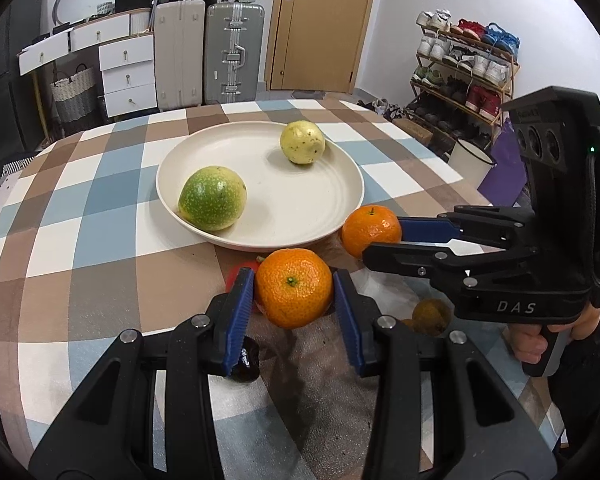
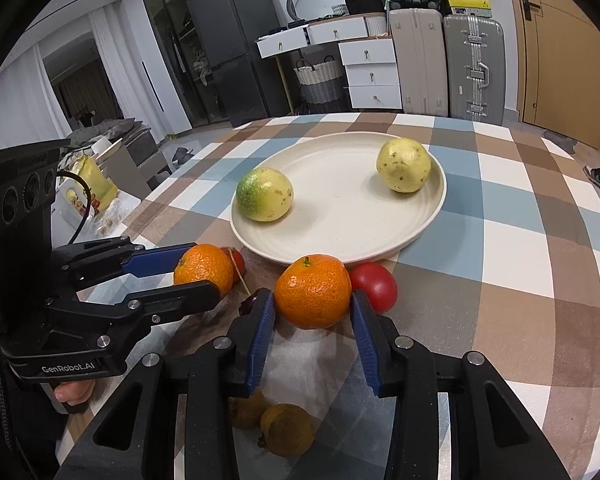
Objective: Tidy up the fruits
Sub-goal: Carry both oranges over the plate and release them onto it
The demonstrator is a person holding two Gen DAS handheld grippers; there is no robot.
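A cream plate on the checked tablecloth holds a green-yellow fruit and a pale yellow fruit. My left gripper is shut on an orange just in front of the plate. My right gripper is shut on a second orange beside the plate's near rim. A red tomato lies right of it. Another red fruit is mostly hidden behind the left orange.
Two brownish fruits and a dark small fruit lie on the cloth near the front edge. Suitcases, drawers, a door and a shoe rack stand beyond the table.
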